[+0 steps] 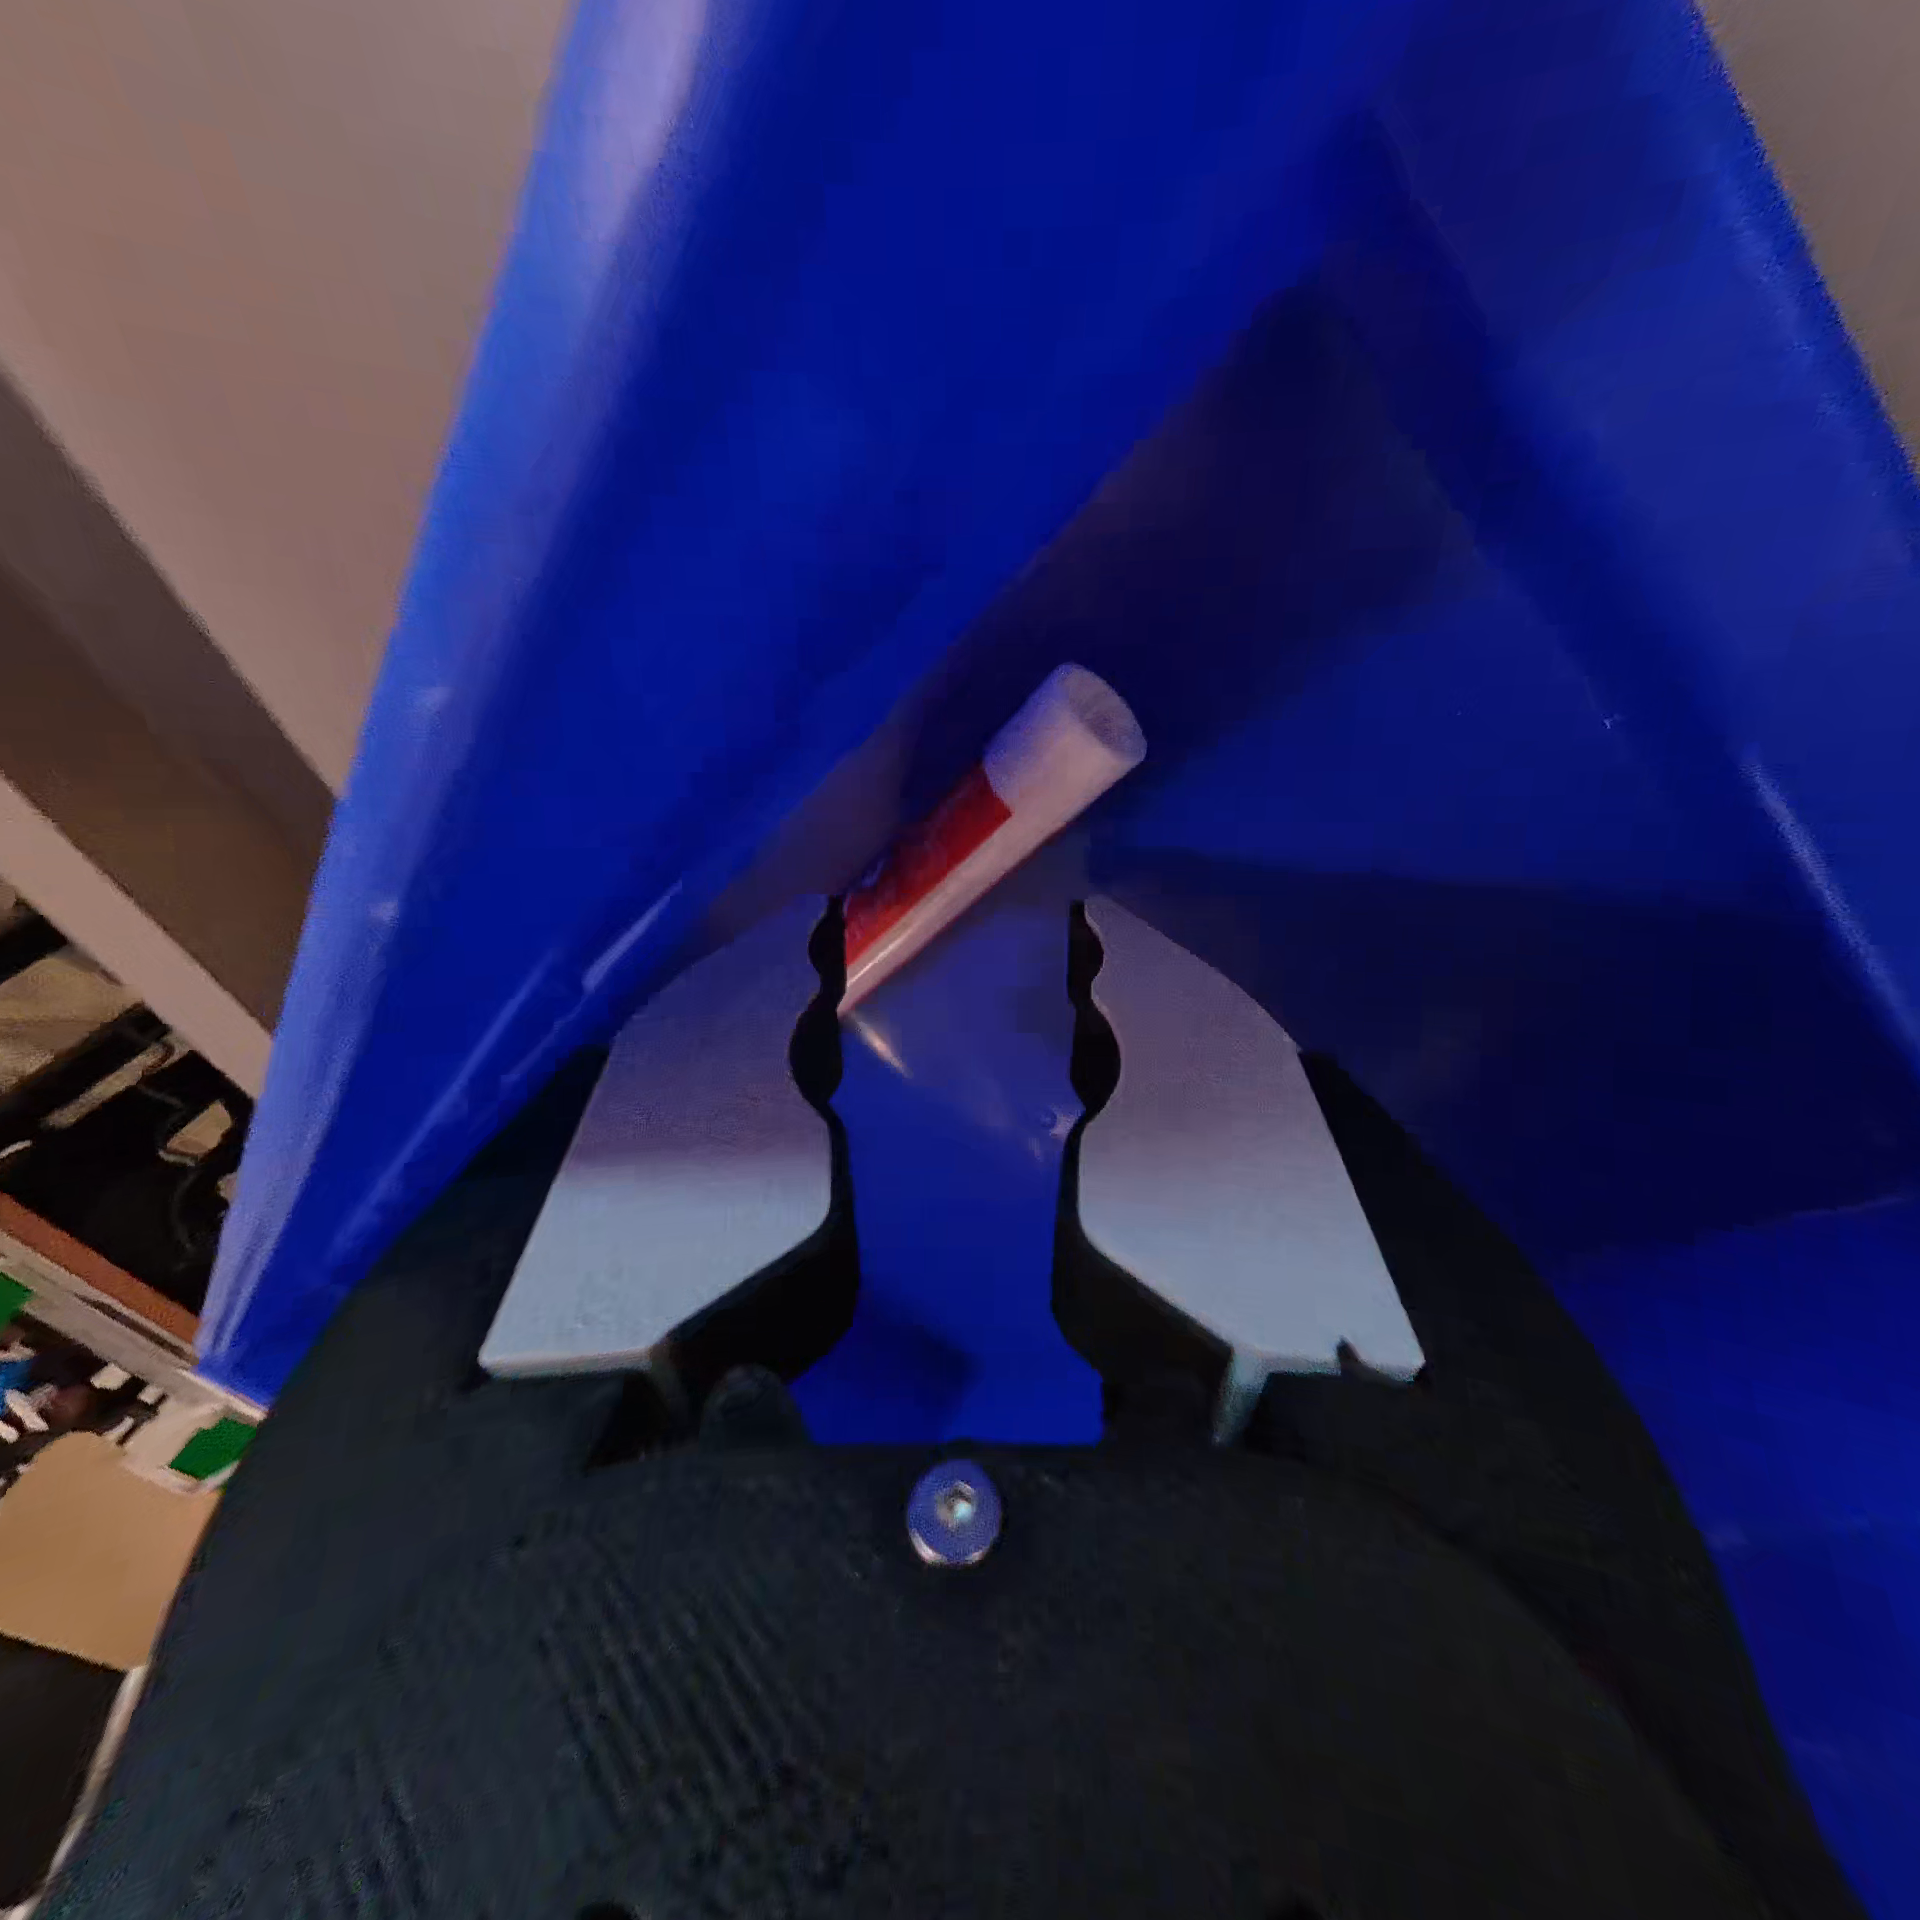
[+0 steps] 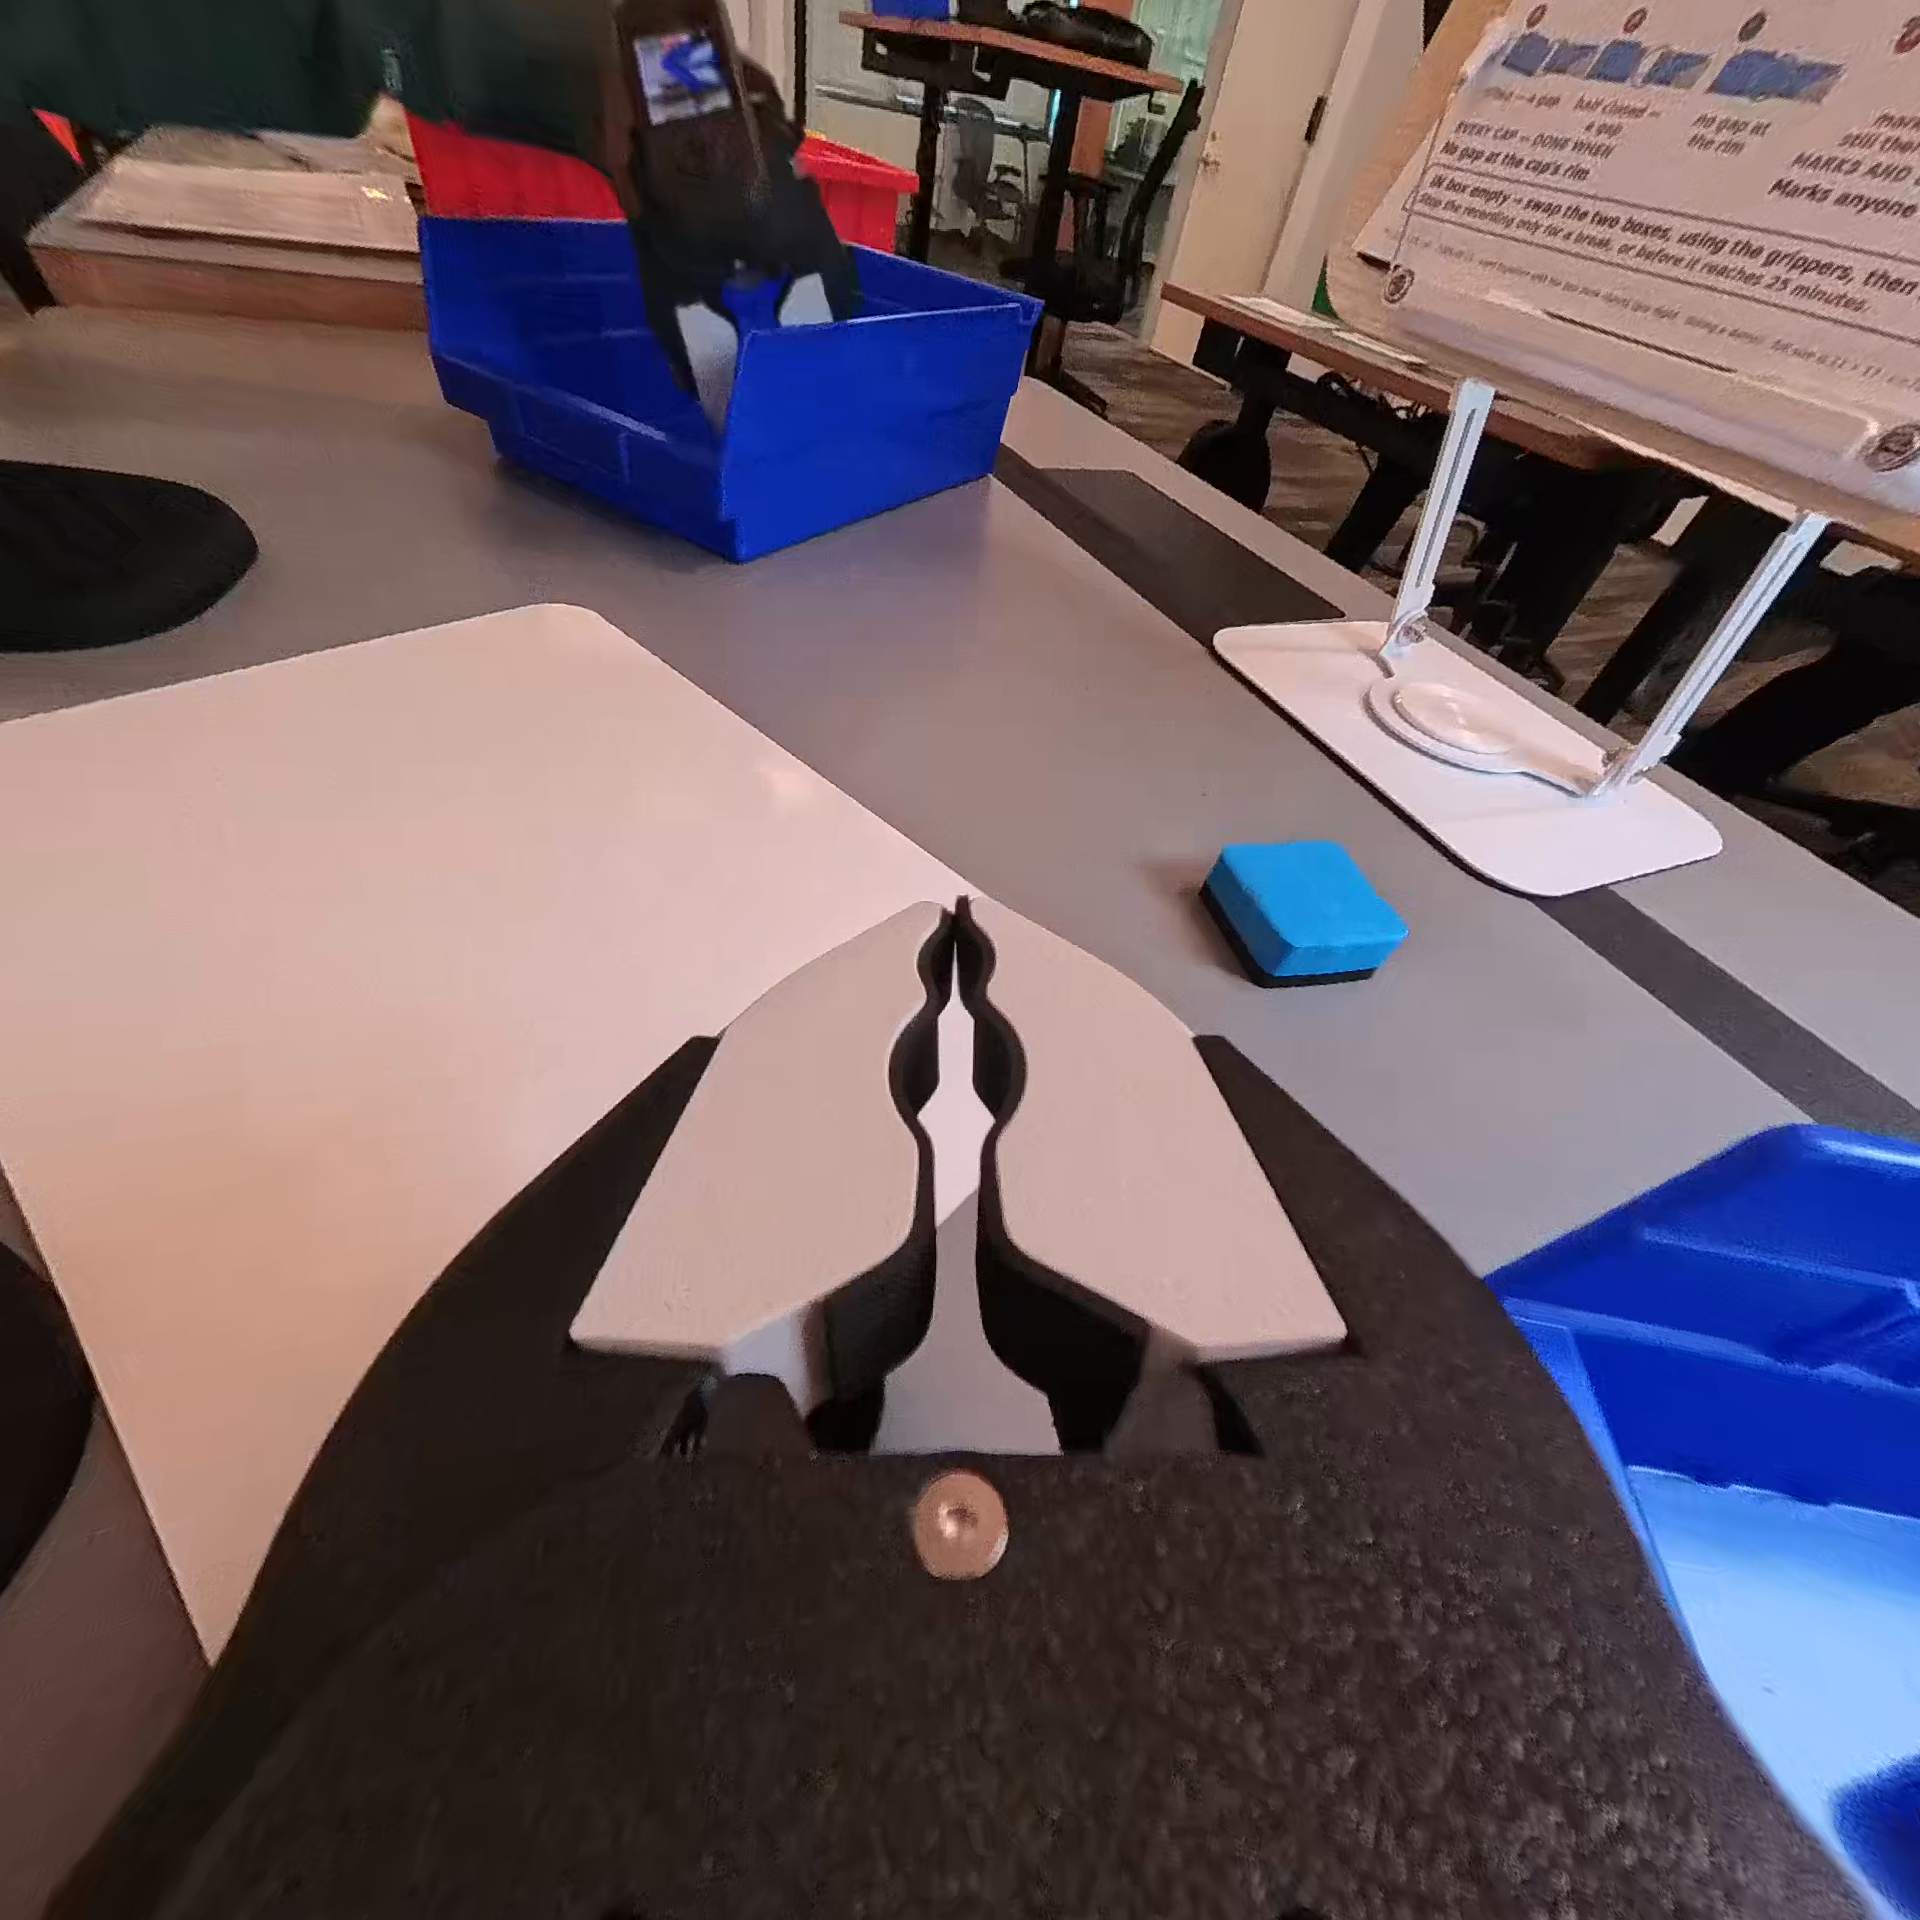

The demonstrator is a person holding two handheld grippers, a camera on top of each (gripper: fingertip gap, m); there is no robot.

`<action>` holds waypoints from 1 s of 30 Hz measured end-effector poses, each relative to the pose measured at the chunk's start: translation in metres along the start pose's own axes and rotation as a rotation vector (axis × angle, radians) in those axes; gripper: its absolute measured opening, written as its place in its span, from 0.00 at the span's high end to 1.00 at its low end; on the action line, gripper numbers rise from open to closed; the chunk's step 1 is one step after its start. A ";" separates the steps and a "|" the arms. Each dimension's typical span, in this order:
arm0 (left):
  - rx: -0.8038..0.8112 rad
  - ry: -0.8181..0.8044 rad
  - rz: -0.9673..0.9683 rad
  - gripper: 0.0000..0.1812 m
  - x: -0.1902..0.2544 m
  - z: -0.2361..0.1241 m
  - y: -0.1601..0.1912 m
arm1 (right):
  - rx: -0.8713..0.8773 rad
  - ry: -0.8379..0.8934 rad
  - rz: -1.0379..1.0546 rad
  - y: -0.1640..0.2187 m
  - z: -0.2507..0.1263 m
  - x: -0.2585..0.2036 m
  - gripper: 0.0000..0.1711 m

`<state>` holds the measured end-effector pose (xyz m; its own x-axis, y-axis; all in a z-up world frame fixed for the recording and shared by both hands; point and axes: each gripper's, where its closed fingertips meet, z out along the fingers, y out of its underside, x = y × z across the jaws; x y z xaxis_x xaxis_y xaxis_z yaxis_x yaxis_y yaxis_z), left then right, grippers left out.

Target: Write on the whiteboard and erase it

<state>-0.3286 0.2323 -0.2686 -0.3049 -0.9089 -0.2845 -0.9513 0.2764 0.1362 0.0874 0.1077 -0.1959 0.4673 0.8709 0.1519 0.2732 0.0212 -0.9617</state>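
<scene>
My left gripper (image 1: 956, 914) is open inside a blue bin (image 1: 935, 416). A white marker with a red label (image 1: 987, 831) lies in the bin's corner, just past the left fingertip and apart from both fingers. In the right wrist view the left gripper (image 2: 743, 322) dips into that blue bin (image 2: 862, 416) at the table's far side. My right gripper (image 2: 956, 914) is shut and empty, hovering over the near right part of the blank whiteboard (image 2: 416, 883). A blue eraser with a black base (image 2: 1299, 925) lies on the grey table to the right of the whiteboard.
A second blue bin (image 2: 1714, 1351) sits at the near right. A white stand (image 2: 1475, 769) holding a printed sheet (image 2: 1662, 187) stands at the far right. A red bin (image 2: 862, 177) is behind the far blue bin. A black round mat (image 2: 104, 551) lies at the left. The grippers' ends are close to 45 cm from one another.
</scene>
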 end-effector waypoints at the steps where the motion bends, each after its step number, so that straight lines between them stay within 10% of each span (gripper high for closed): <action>1: -0.030 0.033 0.028 0.77 0.002 0.004 0.001 | 0.001 -0.002 0.002 0.000 0.001 0.000 1.00; 12: -0.015 0.065 -0.147 0.89 0.018 -0.023 0.006 | -0.016 0.007 -0.012 0.002 0.006 -0.005 0.95; 19: 0.532 -0.156 -0.287 0.90 0.029 -0.145 -0.116 | -0.040 -0.007 -0.218 -0.025 0.037 -0.038 0.82; 30: 0.601 -0.040 -0.044 0.90 0.075 -0.148 -0.269 | -0.067 -0.210 -0.673 -0.085 0.099 -0.143 0.81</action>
<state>-0.0888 0.0431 -0.1866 -0.2554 -0.9141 -0.3150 -0.8180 0.3779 -0.4336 -0.0862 0.0300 -0.1586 0.0086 0.7559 0.6546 0.4998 0.5638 -0.6575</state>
